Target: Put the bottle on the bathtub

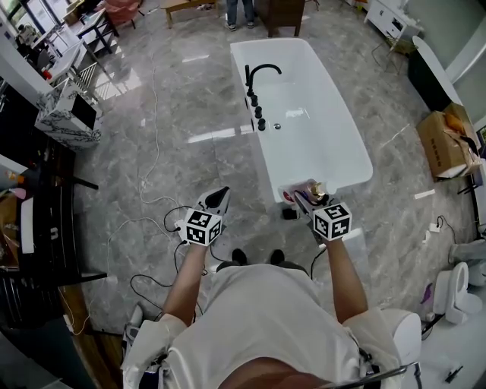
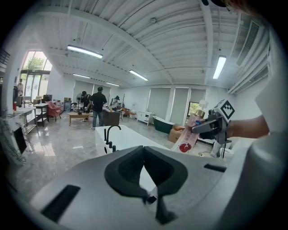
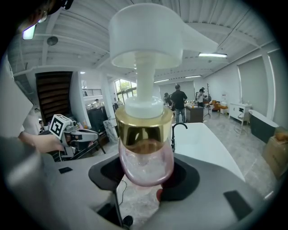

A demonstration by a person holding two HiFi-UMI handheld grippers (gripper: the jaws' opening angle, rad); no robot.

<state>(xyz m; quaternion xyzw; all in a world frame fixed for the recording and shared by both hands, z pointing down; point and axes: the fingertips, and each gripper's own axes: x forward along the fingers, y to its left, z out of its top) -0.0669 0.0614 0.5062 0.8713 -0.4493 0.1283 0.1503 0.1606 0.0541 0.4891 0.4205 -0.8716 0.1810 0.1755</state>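
Observation:
A pink pump bottle [image 3: 145, 152] with a gold collar and a white pump head is upright between the jaws of my right gripper [image 3: 144, 182], which is shut on its body. In the head view the bottle [image 1: 307, 190] and right gripper [image 1: 304, 197] hover at the near end of the white freestanding bathtub [image 1: 357, 171], just over its rim. A black faucet [image 1: 258, 76] stands on the tub's left rim. My left gripper [image 1: 219, 197] is to the left of the tub over the floor, jaws together and empty. The left gripper view shows the bottle [image 2: 189, 137] tilted in the right gripper [image 2: 209, 127].
Cables [image 1: 152, 220] trail over the marble floor by my feet. A cardboard box [image 1: 444, 140] sits right of the tub and a toilet [image 1: 459, 292] at the near right. A dark table [image 1: 45, 220] runs along the left. A person [image 1: 239, 11] stands beyond the tub.

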